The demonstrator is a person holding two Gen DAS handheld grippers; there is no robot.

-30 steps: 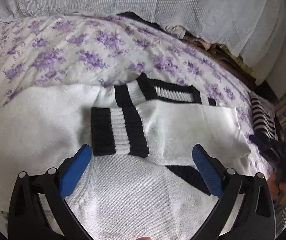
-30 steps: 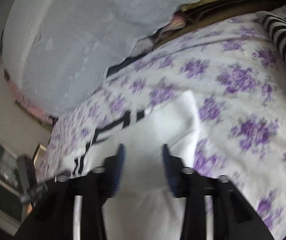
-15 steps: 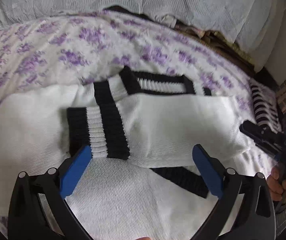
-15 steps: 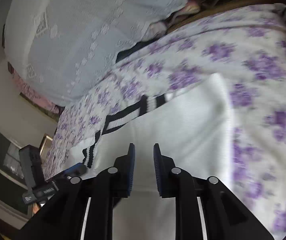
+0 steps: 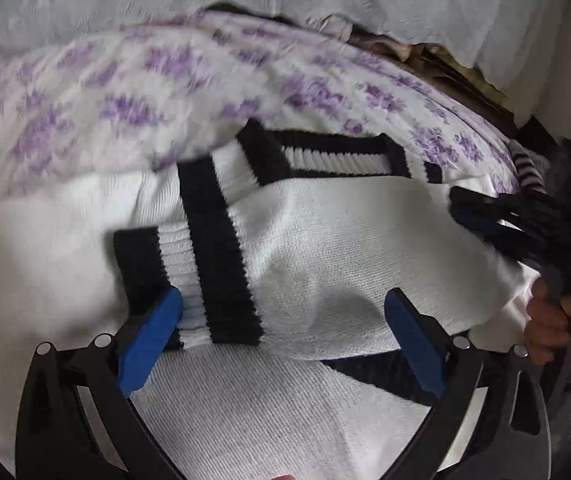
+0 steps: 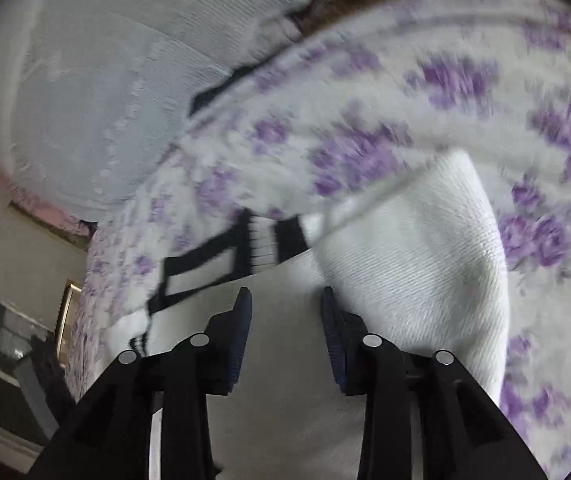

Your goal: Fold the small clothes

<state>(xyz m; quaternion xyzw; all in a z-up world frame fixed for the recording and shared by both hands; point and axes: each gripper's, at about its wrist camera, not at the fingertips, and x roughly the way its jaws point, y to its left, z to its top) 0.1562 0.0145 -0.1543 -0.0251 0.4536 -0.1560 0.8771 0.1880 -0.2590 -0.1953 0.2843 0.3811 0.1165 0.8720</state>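
The left gripper (image 5: pixel 281 320) hangs with its blue pads (image 5: pixel 149 332) spread wide, one pad over the black-and-white cuff (image 5: pixel 189 264) of a folded sleeve, the other over white knit near a black band (image 5: pixel 373 372). Nothing is pinched between them; whether the pads rest on the cloth cannot be told.

The right gripper (image 6: pixel 285 320) has just been closing its jaws. They stand narrow, with a gap between the pads, and pale cloth fills that gap in the right wrist view. The picture is blurred and the cloth there is in shade, so it may be gripped or may merely lie under the fingers; I cannot tell which. In the left wrist view the same gripper (image 5: pixel 469 210) shows at the right edge, dark and smeared, with a hand (image 5: pixel 549 324) wrapped round its handle, its tips at the sweater's right edge.

The sweater (image 5: pixel 345 264) is white knit with black stripes. It lies spread on a bedspread (image 5: pixel 165 80) printed with purple flowers, one sleeve folded across the body and the striped collar (image 5: pixel 333 156) on the far side. Its white edge (image 6: pixel 437 264) runs up and right of the right gripper's fingers.

Beyond the bedspread is a pale embroidered cover (image 6: pixel 105 80). A black-and-white striped cloth (image 5: pixel 529 168) lies at the far right, partly hidden behind the right gripper.
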